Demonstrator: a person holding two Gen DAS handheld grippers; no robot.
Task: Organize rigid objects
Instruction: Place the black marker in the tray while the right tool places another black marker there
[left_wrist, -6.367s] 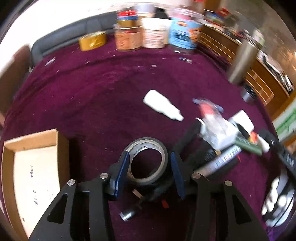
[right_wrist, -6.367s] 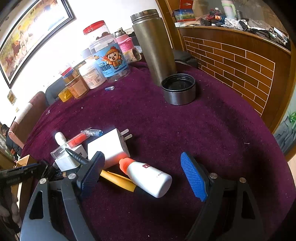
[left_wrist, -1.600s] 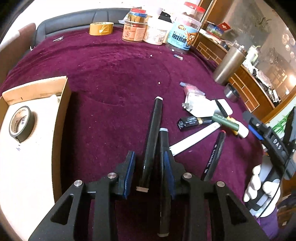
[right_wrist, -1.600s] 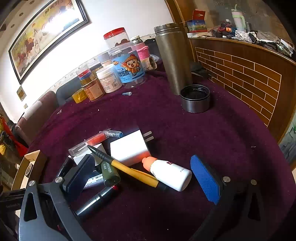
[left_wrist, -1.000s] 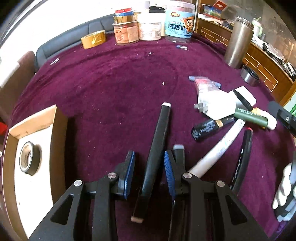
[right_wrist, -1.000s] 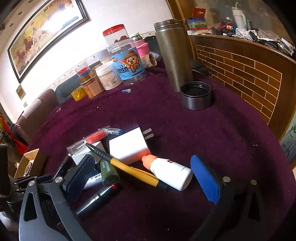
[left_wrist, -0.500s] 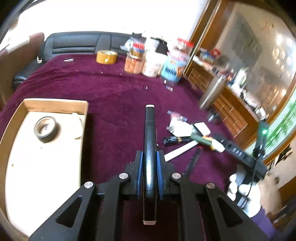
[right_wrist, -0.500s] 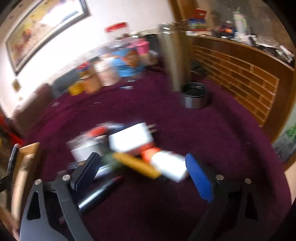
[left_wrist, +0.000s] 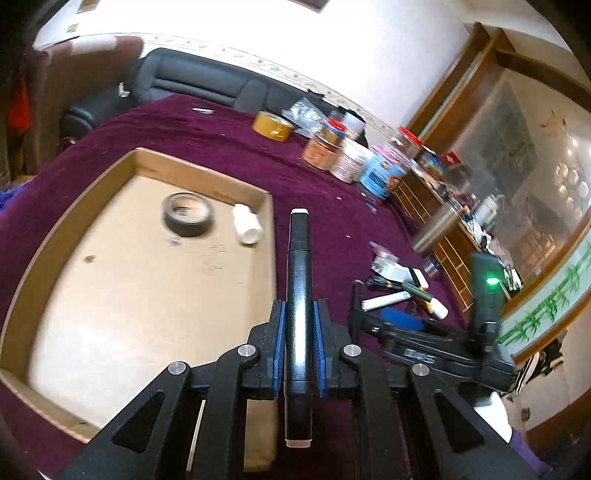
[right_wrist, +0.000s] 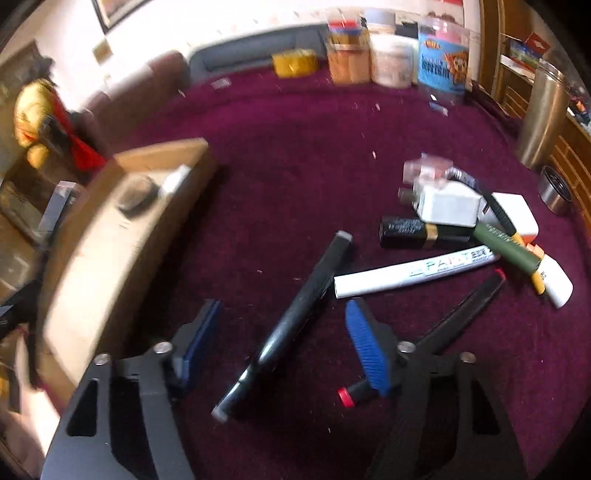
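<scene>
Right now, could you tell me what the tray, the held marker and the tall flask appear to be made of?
Tray: brown cardboard, matte, with raw cut edges. Black marker in the left gripper: probably glossy plastic, given the streak highlights. Tall flask: likely brushed stainless steel, with a dull grey sheen.

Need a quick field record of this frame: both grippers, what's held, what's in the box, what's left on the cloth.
left gripper: shut on black marker, near cardboard box right wall
right gripper: open, straddling second black marker lying on the cloth
box contents: tape roll, white bottle
on purple cloth: white paint marker, red-tipped black pen, white charger, more items
</scene>
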